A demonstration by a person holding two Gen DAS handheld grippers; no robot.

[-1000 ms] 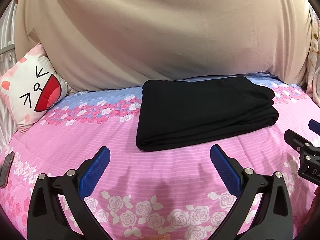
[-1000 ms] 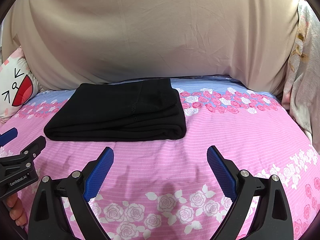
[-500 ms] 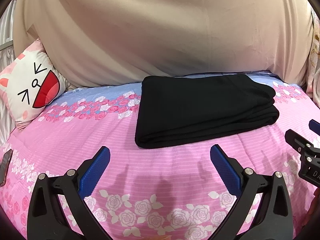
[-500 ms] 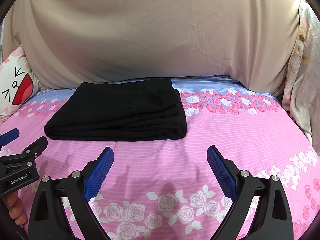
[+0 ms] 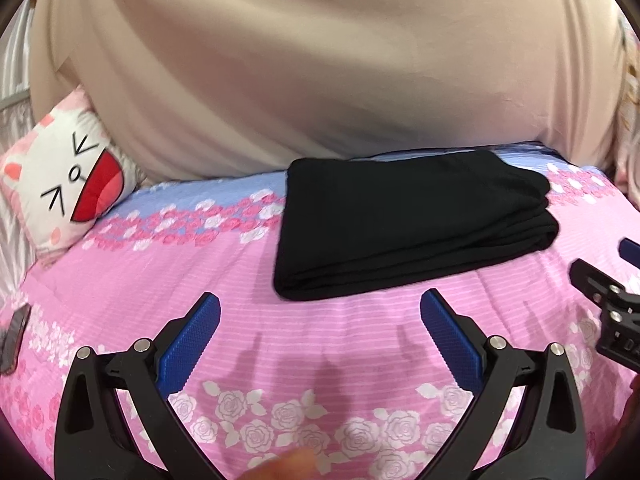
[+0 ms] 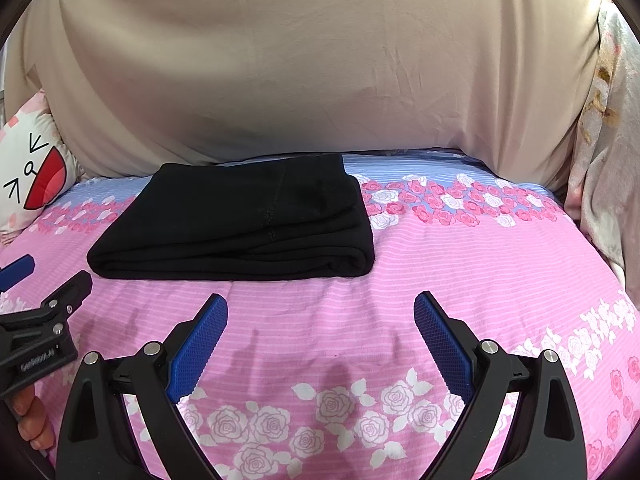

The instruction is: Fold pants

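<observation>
The black pants [image 5: 412, 224] lie folded in a flat rectangle on the pink flowered bed sheet [image 5: 320, 344]; they also show in the right wrist view [image 6: 240, 224]. My left gripper [image 5: 320, 312] is open and empty, a short way in front of the pants' near left corner. My right gripper [image 6: 320, 312] is open and empty, in front of the pants' near right corner. Each gripper shows at the edge of the other's view: the right one [image 5: 612, 300] and the left one [image 6: 44, 292].
A white cat-face pillow [image 5: 64, 192] leans at the back left. A beige cloth [image 6: 320, 60] covers the wall behind the bed. A pale flowered curtain [image 6: 604, 160] hangs at the right. A dark flat object [image 5: 14, 336] lies at the sheet's left edge.
The left wrist view has tilted a little, so the pants and pillow sit slightly higher in it. The pants have not moved. Both grippers stay open.
</observation>
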